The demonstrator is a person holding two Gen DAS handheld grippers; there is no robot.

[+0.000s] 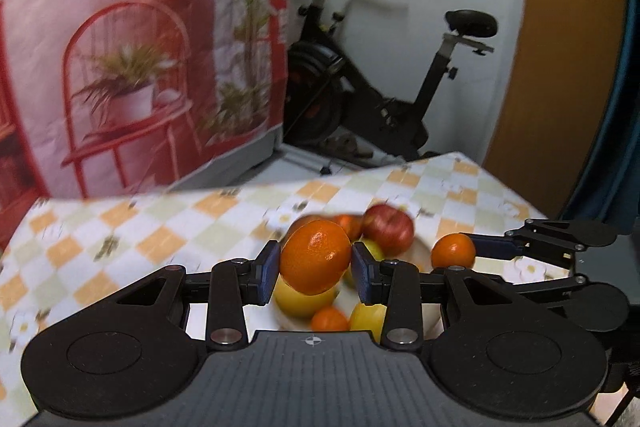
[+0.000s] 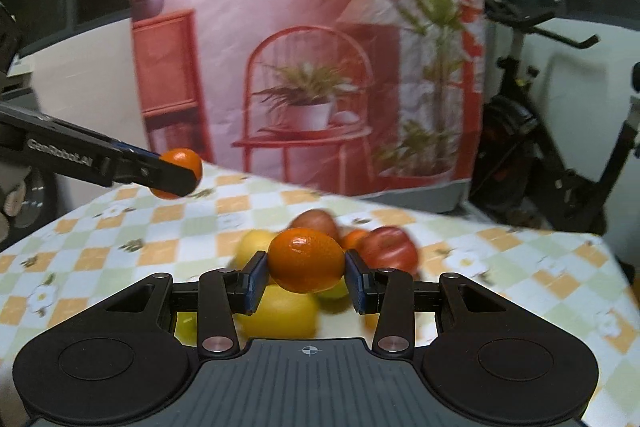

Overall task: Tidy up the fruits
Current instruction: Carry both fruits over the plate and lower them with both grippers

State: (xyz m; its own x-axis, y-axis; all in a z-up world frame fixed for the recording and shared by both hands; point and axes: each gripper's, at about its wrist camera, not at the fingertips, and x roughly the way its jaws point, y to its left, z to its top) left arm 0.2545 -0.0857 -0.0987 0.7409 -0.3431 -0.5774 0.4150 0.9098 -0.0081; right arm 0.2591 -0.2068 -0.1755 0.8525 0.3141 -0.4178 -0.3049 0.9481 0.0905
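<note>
Black and wide, the body of the left gripper (image 1: 316,265) fills the bottom of its own view, and its two blue pads are pressed on an orange (image 1: 316,257) from both sides. It hangs in the air above the plate (image 1: 422,247), not touching the fruit below. I think it is squeezed at its middle so it cannot roll out — round fruit slips easily.

The right gripper (image 2: 306,261) is doing the same thing. Its pads are clamped on a second orange (image 2: 306,259), also held up off the pile. From the left camera this orange shows off to the right side, and from the right camera the left one shows far off to the left, so the two hands are well apart and will not bump.

The plate is white and sits on a checked tablecloth (image 1: 160,227) with little flowers. Fruit is heaped in it: a red apple (image 1: 388,227) at the back, yellow fruit (image 1: 298,301) at the front, and a small orange one (image 1: 330,319) near the rim. The pile looks blurry, so I cannot count it all.

It looks like the oranges are being taken out, one in each hand, to sort them from the other fruit. No second bowl or tray shows in either picture, so I cannot tell where they will go.
</note>
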